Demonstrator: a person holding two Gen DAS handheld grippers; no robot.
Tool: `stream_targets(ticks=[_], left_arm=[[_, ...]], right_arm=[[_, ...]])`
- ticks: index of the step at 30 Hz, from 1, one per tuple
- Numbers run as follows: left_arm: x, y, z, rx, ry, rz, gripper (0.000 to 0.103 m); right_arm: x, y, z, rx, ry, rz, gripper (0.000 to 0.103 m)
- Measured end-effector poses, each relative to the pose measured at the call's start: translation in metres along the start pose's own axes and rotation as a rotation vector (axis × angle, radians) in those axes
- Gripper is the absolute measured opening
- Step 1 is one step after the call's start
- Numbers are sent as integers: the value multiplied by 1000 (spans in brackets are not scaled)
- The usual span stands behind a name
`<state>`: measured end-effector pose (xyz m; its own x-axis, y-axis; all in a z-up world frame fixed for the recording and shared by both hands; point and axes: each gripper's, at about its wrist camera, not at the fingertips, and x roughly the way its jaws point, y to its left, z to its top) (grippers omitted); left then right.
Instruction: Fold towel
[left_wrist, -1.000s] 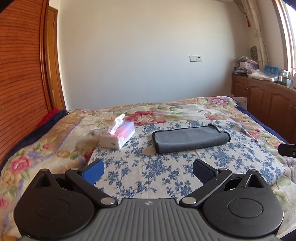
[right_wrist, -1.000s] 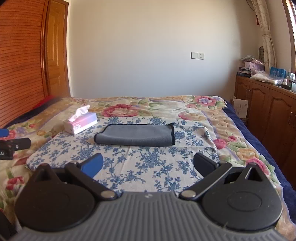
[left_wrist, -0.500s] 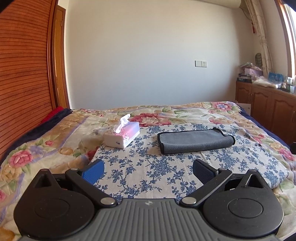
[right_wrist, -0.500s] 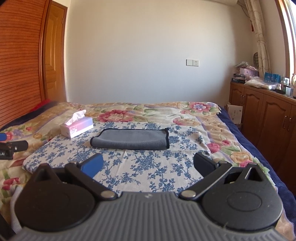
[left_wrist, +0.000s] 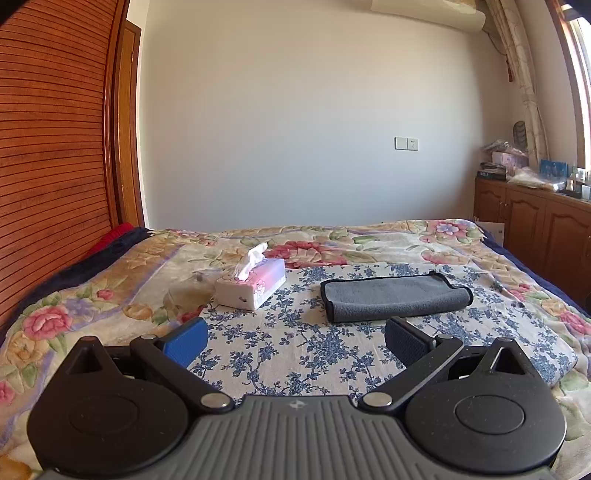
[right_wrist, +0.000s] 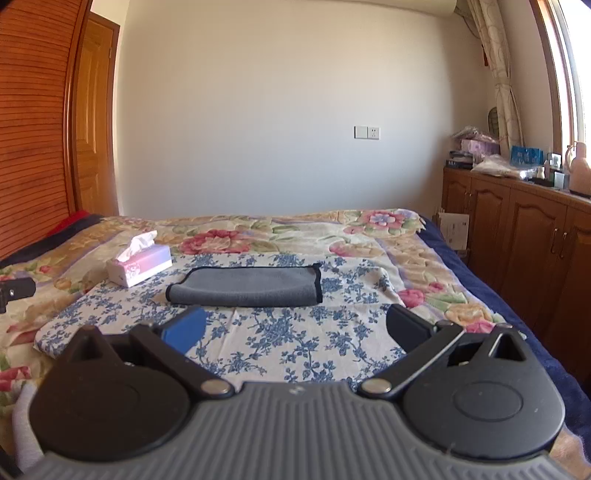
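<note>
A grey towel with dark trim (left_wrist: 395, 297) lies folded into a long flat strip on a blue-flowered cloth (left_wrist: 314, 347) on the bed; it also shows in the right wrist view (right_wrist: 247, 288). My left gripper (left_wrist: 295, 341) is open and empty, held back from the towel's near edge. My right gripper (right_wrist: 293, 330) is open and empty, also short of the towel. Neither gripper touches the towel.
A pink and white tissue box (left_wrist: 253, 286) stands left of the towel, also in the right wrist view (right_wrist: 140, 264). Wooden cabinets (right_wrist: 517, 236) with clutter on top line the right wall. A wooden slatted headboard (left_wrist: 48, 166) stands at left.
Both grippers have tilted up and drawn back a little, so the towel sits lower in both views. The towel and tissue box have not moved. Both grippers stay open.
</note>
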<state>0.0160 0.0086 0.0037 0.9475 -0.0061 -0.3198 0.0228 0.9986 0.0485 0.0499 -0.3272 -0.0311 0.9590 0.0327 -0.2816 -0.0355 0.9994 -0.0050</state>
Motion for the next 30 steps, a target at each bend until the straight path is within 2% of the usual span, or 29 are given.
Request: stream_targets(ticks=[30], left_arm=[[-1,-2,0,26,-10,-2,103]], right_arm=[[0,-2,0,11,-7,-6,103]])
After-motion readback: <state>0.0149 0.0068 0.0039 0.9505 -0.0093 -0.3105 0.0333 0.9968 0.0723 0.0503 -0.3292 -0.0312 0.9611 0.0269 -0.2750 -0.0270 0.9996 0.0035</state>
